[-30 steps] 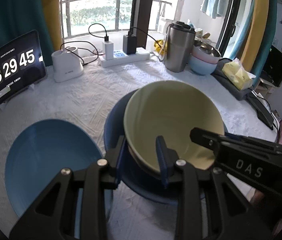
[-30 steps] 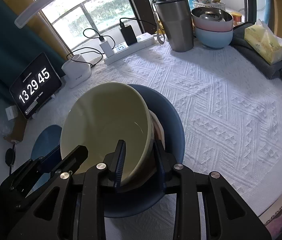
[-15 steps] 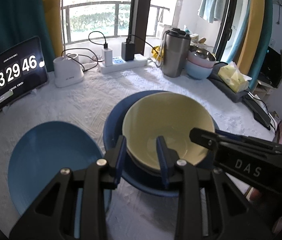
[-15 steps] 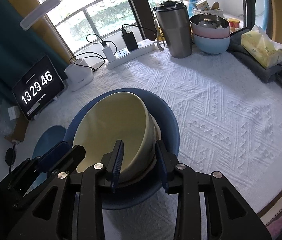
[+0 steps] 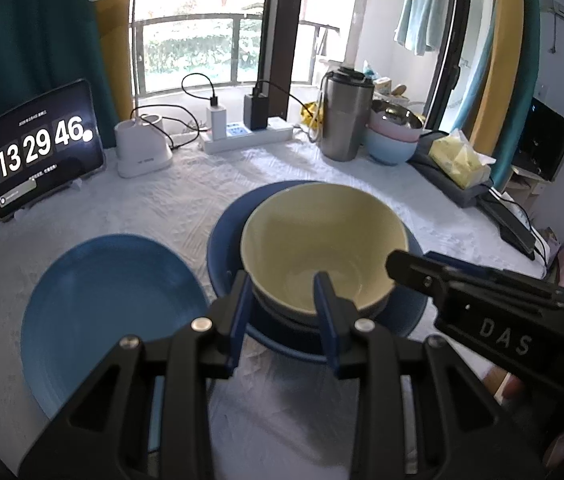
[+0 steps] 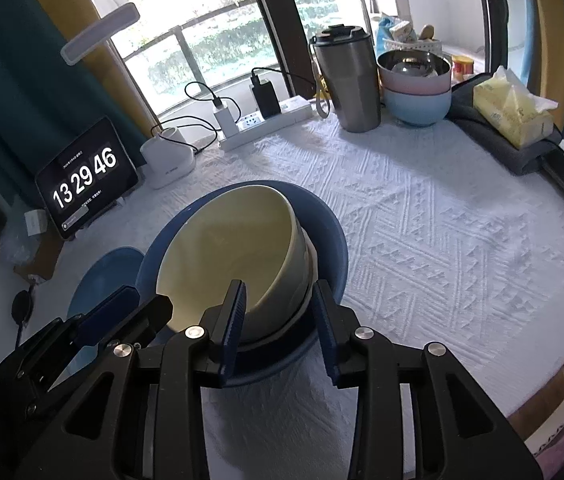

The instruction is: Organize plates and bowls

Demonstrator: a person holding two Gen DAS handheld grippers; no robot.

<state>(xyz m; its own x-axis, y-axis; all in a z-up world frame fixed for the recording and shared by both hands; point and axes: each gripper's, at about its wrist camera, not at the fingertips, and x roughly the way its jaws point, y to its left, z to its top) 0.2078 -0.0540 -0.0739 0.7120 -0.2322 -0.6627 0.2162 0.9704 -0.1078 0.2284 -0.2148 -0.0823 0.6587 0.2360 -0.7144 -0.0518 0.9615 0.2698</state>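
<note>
The plate (image 5: 314, 336) carries the stacked bowl (image 5: 322, 248). Both grippers — left (image 5: 282, 300), right (image 6: 277, 312) — straddle its rim with jaws loosened (the right's have just been opening); a snagged rim could be dragged, tipping the stack.

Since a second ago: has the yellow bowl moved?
Yes. The yellow bowl was tilted up over the dark blue plate; it has come down level onto the stack there, rim lower against the power strip.
</note>
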